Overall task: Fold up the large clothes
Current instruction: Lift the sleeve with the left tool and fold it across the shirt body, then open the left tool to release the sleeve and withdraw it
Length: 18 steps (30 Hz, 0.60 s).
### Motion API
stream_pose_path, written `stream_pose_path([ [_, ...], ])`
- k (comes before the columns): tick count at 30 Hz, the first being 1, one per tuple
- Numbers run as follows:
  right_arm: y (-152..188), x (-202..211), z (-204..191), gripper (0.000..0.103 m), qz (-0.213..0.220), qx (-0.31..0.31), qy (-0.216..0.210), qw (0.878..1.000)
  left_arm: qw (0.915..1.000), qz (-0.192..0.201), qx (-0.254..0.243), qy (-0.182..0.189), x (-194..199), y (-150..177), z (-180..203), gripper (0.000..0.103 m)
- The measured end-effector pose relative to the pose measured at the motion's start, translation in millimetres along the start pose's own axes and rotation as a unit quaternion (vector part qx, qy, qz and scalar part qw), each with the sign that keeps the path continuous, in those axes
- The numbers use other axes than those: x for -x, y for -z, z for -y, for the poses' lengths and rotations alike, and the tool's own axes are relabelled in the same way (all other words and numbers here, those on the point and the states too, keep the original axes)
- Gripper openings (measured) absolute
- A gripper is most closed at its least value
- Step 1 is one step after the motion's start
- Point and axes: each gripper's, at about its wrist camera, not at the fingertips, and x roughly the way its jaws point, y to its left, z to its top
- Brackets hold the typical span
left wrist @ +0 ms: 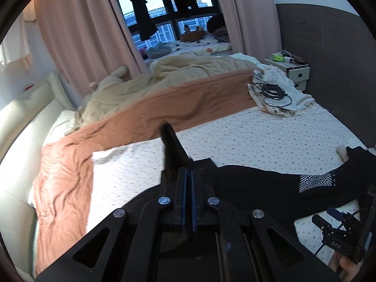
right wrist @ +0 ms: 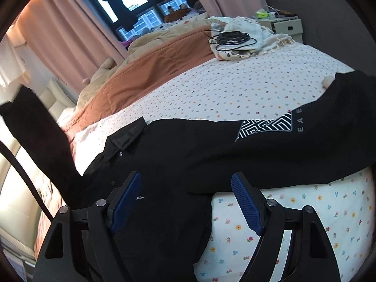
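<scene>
The left gripper, jaws clamped on a strip of the black shirt, is lifting it; the rest is lying along the bed's near edge. Right gripper, jaws wide, is hovering above. Risk: the thin pinch slipping, dropping the fold.

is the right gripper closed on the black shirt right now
No, the right gripper stands open over the black shirt, its blue pads well apart.

Ahead of the jaws lies a bed with dotted sheet; beyond it pink curtains frame a window (daylight outside), a nightstand far right.
</scene>
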Motion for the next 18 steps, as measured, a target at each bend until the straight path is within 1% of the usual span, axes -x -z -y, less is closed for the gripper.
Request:
stream_pose_path([
  [3, -3, -1, 7, 0.078, -0.001, -0.007, -0.004, 1.0, 0.999, -0.002, 0.023, 0.039, -16, 10, 16, 0.006],
  [6, -7, -4, 14, 0.078, -0.001, -0.011, -0.001, 1.0, 0.9942, -0.035, 0.041, 0.093, -38, 23, 26, 0.006],
  [8, -9, -7, 16, 0.078, -0.003, -0.011, 0.0, 1.0, 0.9918, -0.048, 0.052, 0.106, -48, 31, 25, 0.006],
  [11, -10, -11, 16, 0.078, -0.008, -0.005, 0.002, 1.0, 0.9888, -0.051, 0.08, 0.115, -56, 49, 11, 0.006],
  [13, -9, -15, 12, 0.078, -0.013, 0.003, 0.004, 1.0, 0.9856, -0.053, 0.11, 0.117, -59, 63, -3, 0.015],
  [14, -9, -17, 11, 0.078, -0.015, 0.004, 0.003, 1.0, 0.9845, -0.053, 0.122, 0.115, -59, 70, -11, 0.037],
  [15, -9, -18, 10, 0.078, -0.017, 0.006, 0.002, 1.0, 0.9837, -0.049, 0.133, 0.111, -57, 78, -19, 0.083],
  [16, -9, -21, 8, 0.078, -0.019, 0.008, 0.002, 1.0, 0.9828, -0.045, 0.142, 0.109, -57, 86, -27, 0.103],
  [18, -7, -27, 5, 0.078, -0.025, 0.012, 0.003, 1.0, 0.9809, -0.029, 0.16, 0.106, -49, 104, -44, 0.103],
])
